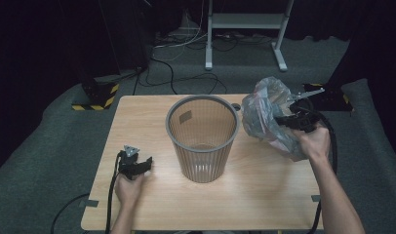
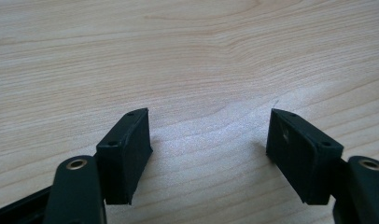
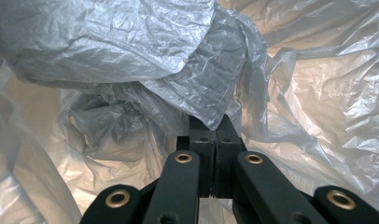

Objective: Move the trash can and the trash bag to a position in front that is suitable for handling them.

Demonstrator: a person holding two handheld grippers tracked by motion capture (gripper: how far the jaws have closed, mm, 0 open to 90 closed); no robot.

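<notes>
Two black two-jaw grippers at a pale wood-grain table [image 1: 264,195]. Left gripper [image 1: 137,165] rests low near the table's left front, jaws spread wide over bare laminate, nothing between its flat rubbery pads [image 2: 127,154]. Right gripper [image 3: 215,135] has its jaws pressed together, pinching a fold of the crinkled translucent grey plastic bag [image 1: 267,114], held just right of the ribbed, tapered grey wastebasket [image 1: 202,141], which stands upright at table centre.
</notes>
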